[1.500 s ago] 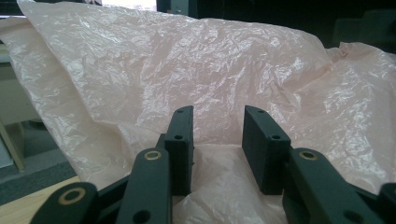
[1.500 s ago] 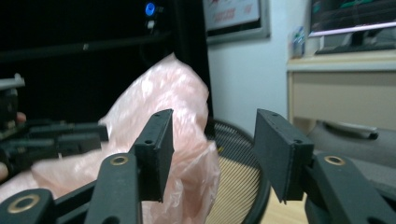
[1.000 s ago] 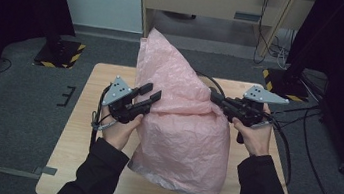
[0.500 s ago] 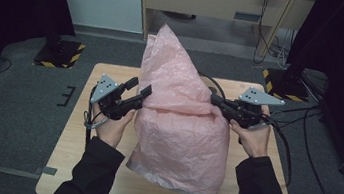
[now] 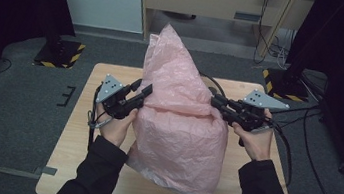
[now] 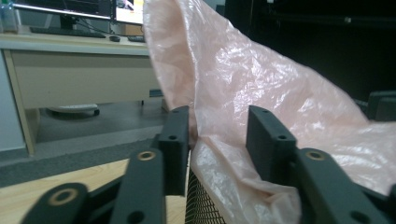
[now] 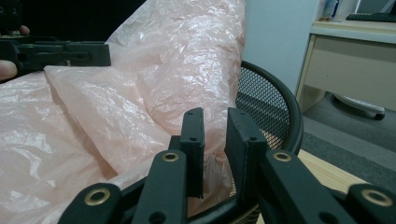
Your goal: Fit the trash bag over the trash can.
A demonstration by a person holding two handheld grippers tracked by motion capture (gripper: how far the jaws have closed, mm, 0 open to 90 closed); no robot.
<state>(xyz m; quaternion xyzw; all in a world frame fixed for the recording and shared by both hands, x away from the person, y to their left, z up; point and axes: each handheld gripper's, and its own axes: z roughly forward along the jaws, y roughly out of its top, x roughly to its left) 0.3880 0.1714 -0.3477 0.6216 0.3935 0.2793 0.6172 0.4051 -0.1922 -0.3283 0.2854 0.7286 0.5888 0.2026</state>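
A large pink plastic bag [image 5: 181,123] stands crumpled over a black mesh bin [image 7: 271,102] on the wooden table [image 5: 80,130], its top rising to a peak. My left gripper [image 5: 142,89] is at the bag's left side. In the left gripper view my left gripper [image 6: 217,126] has just been closing, and a loose fold of the bag [image 6: 261,84] lies between its jaws, which stand apart. My right gripper [image 5: 214,100] is at the bag's right side by the bin's rim. In its own view my right gripper [image 7: 215,126] has just been opening to a narrow gap, with the bag's film [image 7: 140,93] behind.
A person's hands and dark sleeves come in from the table's near edge. A pale desk [image 5: 213,1] stands beyond the table on grey floor. Cables [image 5: 300,144] trail off to the right, and black stands with striped bases [image 5: 59,54] sit at both far corners.
My left gripper drew away to the left, then came back against the bag. The bag's peak has risen and shifted right. My right gripper stayed in place and its jaws parted slightly.
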